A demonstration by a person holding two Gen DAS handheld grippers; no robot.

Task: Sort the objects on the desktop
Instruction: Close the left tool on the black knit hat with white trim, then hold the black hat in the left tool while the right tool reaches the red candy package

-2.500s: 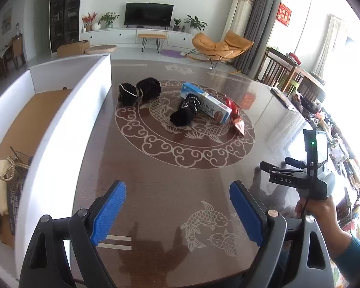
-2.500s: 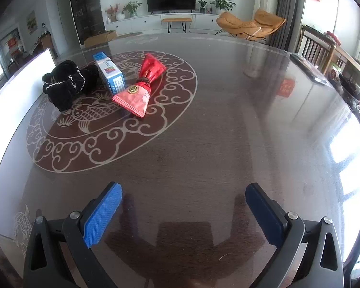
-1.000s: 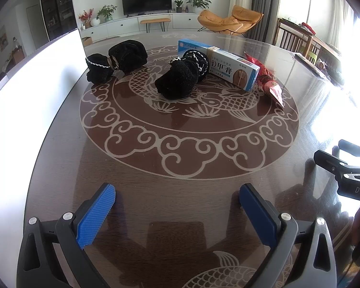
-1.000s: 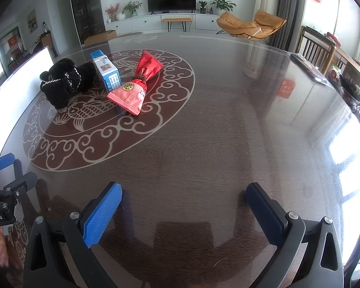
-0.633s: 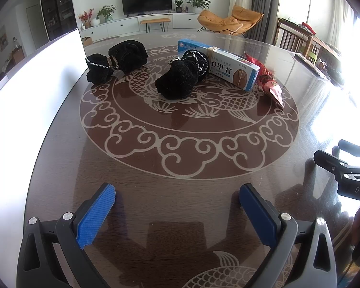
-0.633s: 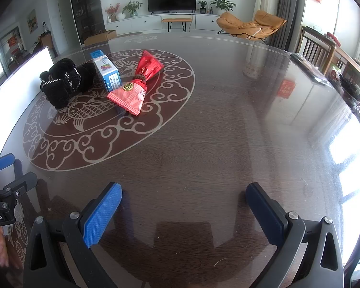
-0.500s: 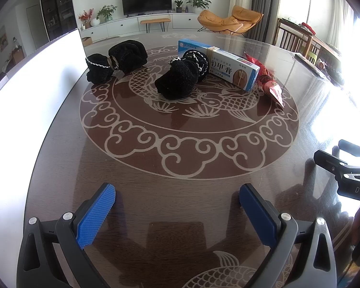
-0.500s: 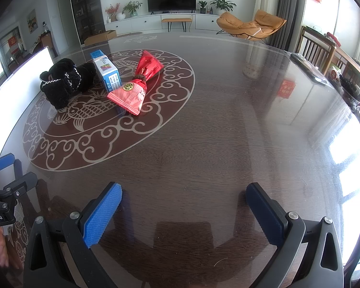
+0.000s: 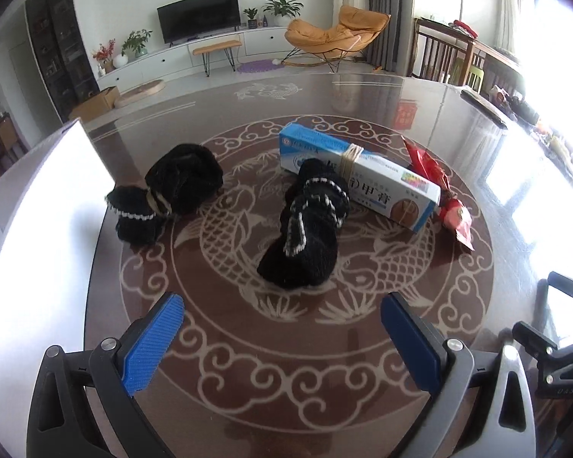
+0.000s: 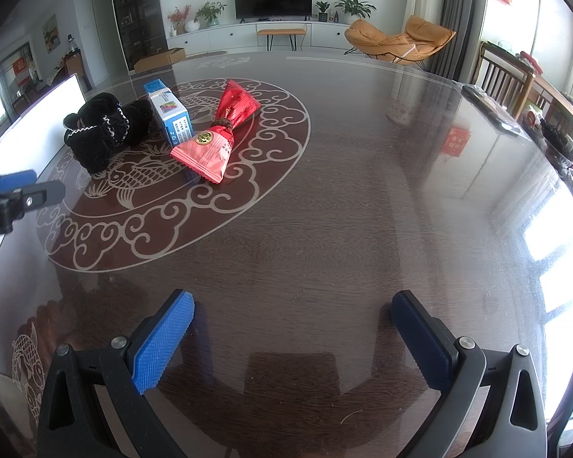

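- Approaching the nearer black sock bundle [image 9: 305, 236] with the left gripper [image 9: 282, 328], tongs spread wide and holding nothing; judged as the step in hand, since this bundle sits straight ahead between the two blue pads [image 9: 152, 337].
- Lying on the round ornament in the middle of the table [image 10: 363, 210], with its far end touching the blue-and-white box [image 9: 359, 181].
- Better to close on the thick low end toward the near edge, well apart from the box, so as not to drag the box along.
- Lower the tongs until close above the glossy top before closing; soft knit probably squeezes flat and can slip out of a shallow pinch.
- Second black sock bundle [image 9: 172, 194] toward the left edge, just beside the white wall of the bin [image 9: 46, 206]; red packet [image 10: 217, 133] on the other side of the box, touching it.
- Bin at the left edge seems the likely place for the socks, but not certain from here.
- Right gripper [image 10: 292, 337] also spread and empty, hovering over bare table near the near edge, well apart from all objects; good to keep it there, out of the way of the left one.
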